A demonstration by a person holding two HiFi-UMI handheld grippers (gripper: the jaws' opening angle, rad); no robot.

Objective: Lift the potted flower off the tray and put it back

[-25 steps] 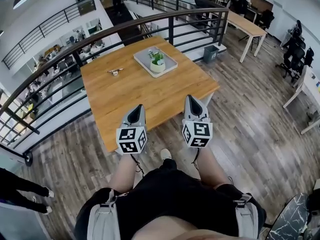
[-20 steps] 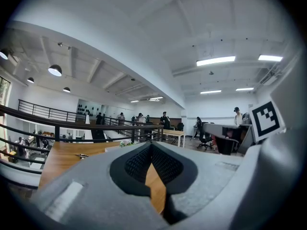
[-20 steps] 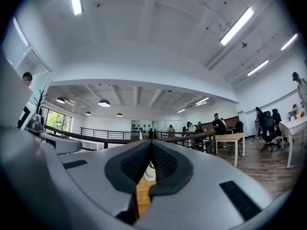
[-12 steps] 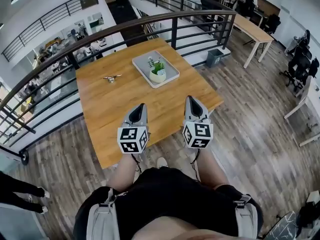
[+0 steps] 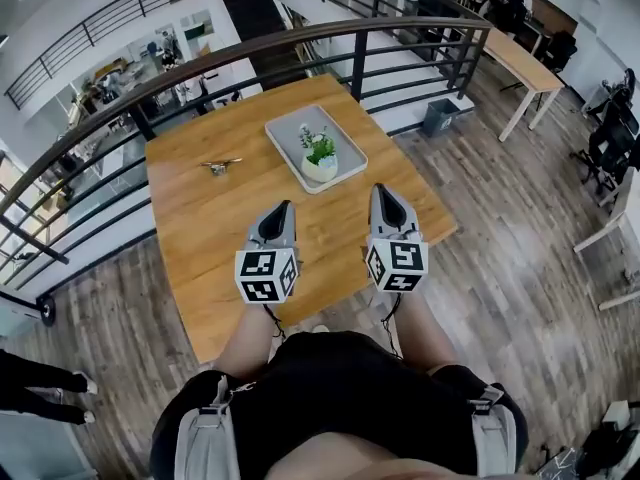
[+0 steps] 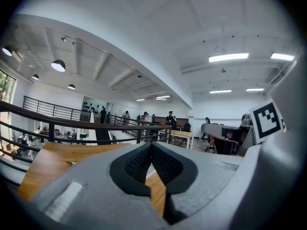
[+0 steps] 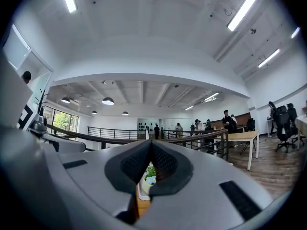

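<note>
View from head: potted flower upright on grey tray, mid-surface, untouched, lift not yet begun. Left gripper and right gripper side by side over near edge, level, aimed trayward, presumably for approach. Left gripper view: jaws clenched, empty, bare wood beyond. Right gripper view: jaws clenched, empty, flower framed past tips, well apart.

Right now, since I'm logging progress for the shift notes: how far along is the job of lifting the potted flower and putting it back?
Nothing looks done yet: the potted flower sits on the tray on the wooden table. In hand: the left gripper and right gripper, both shut and empty, hover over the table's near side, short of the tray. Left: grasp, lift, set back.
</note>
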